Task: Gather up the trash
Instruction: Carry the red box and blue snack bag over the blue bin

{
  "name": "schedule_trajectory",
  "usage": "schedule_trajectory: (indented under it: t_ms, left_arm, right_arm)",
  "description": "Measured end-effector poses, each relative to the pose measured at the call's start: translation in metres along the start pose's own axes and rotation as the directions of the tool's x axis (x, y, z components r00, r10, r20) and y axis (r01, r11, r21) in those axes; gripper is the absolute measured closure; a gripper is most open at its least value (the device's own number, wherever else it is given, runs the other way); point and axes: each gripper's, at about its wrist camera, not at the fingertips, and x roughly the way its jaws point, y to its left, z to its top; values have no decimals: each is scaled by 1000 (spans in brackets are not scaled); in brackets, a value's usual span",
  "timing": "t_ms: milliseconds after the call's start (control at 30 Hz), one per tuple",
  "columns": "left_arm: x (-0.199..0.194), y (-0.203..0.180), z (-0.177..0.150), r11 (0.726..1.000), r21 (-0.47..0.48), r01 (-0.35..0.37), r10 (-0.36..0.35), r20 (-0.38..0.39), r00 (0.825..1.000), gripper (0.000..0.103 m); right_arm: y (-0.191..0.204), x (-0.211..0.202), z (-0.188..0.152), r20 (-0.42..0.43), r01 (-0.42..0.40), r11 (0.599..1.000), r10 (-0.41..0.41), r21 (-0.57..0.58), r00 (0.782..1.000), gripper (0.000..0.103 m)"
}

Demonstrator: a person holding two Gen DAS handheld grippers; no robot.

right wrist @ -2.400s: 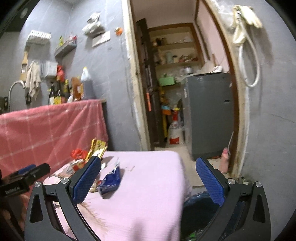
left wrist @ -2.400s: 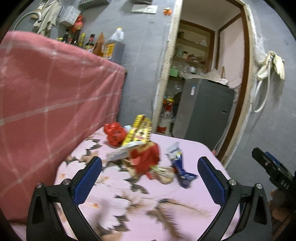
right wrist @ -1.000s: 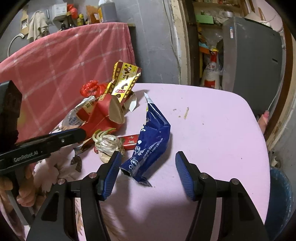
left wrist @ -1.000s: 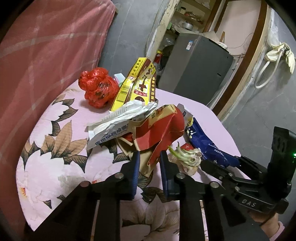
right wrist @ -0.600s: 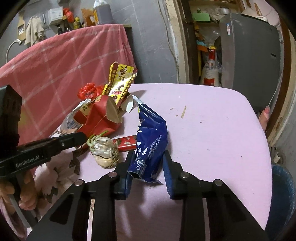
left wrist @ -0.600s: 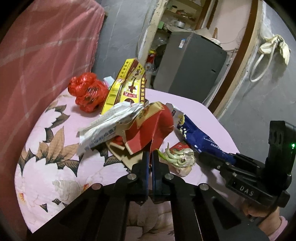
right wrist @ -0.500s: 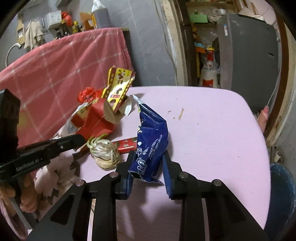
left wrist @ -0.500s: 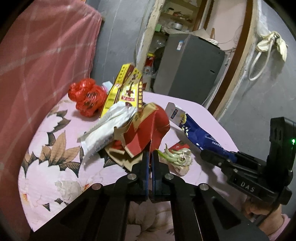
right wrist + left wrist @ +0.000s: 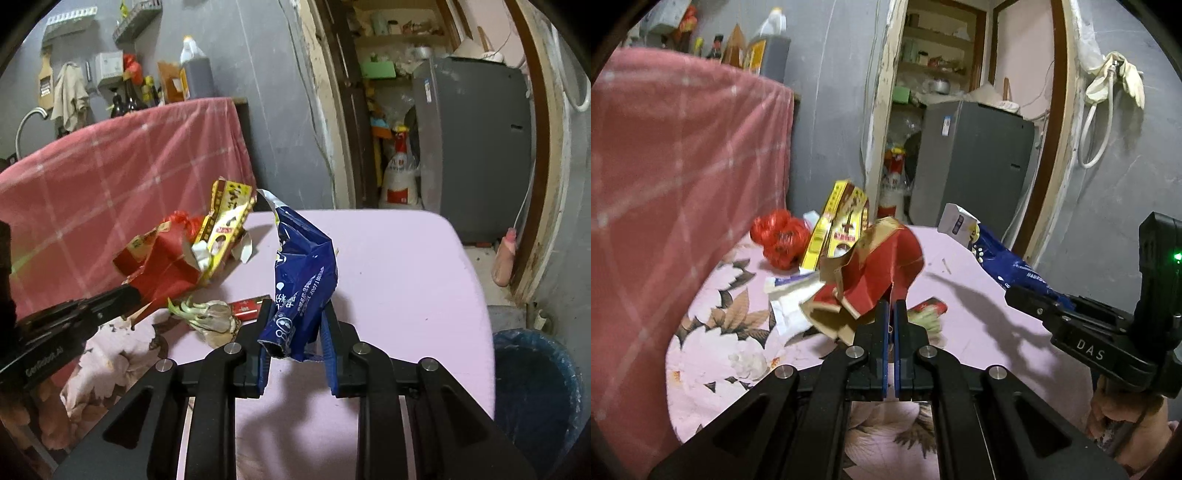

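Left claw (image 9: pixel 891 308): pitched down over the table (image 9: pixel 406 266), jaws pinched tight on the lower edge of the red carton (image 9: pixel 882 262), which hangs tilted just past the tips, clear of the cloth. Ahead-left of it: red plastic bag (image 9: pixel 780 238) and yellow box (image 9: pixel 842 225) on the table, white wrapper (image 9: pixel 790 302) under the carton. Scallion roots (image 9: pixel 208 317) and a small red pack (image 9: pixel 248 306) lie just right of the tips. Pink checked cloth (image 9: pixel 683 177) walls off the left side, close to the table edge.

Right claw (image 9: pixel 295 332): also pitched down, jaws narrow and clamped on the blue bag (image 9: pixel 303 273), which stands up between the pads with its torn top forward. A hand (image 9: pixel 1123 424) grips its handle. Table ahead and right of this claw is bare pink cloth up to the far and right edges. Blue-lined bin (image 9: pixel 535 387) sits on the floor below-right, just past the table's right edge. Grey fridge (image 9: pixel 476 147) in the doorway beyond.
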Motion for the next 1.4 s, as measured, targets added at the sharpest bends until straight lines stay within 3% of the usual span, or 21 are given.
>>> schedule_trajectory:
  t_ms: [233,433,700,1133,1400]
  left_arm:
    - [-19,-12,5,1000,6,-18,18,83,996,103]
    - [-29,-32,9,1000,-14,22,-20,133,991,103]
    - [-33,-90,8,994,5,108,-107,174,979,103]
    - [-12,-185,-8,967,48,251,-256,145,956,103]
    - [11,-229,-26,954,75,290,-296,80,952,103]
  right_arm:
    - [2,-27,3,104,47,999,-46,-13,994,82]
    - [-5,-59,1,202,100,995,-94,-20,975,82]
    - [-33,-103,-12,282,182,983,-178,14,943,82]
    - [-96,-163,-48,314,344,933,-360,106,879,82]
    - [-133,-180,-77,258,398,903,-428,160,866,82]
